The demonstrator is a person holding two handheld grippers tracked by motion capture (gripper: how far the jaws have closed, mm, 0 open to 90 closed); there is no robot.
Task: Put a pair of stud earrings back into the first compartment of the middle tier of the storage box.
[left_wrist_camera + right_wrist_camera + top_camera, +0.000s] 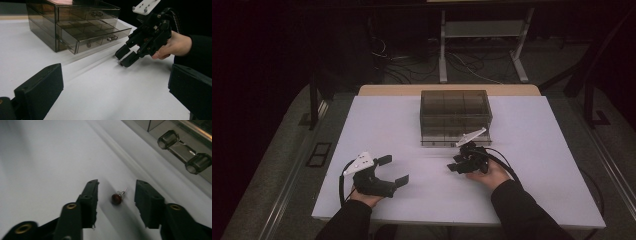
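White bench (532,165). Smoky clear drawer box (455,116) near the far edge, centre; lower drawer (96,37) pulled partly out. Right hand-held gripper (458,165) just in front of the box, tips down at the bench, released: jaws stand apart either side of a small dark red earring stud (117,198) lying on the bench, not touching it. Left hand-held gripper (393,171) near the near edge, left of centre, jaws wide, empty.
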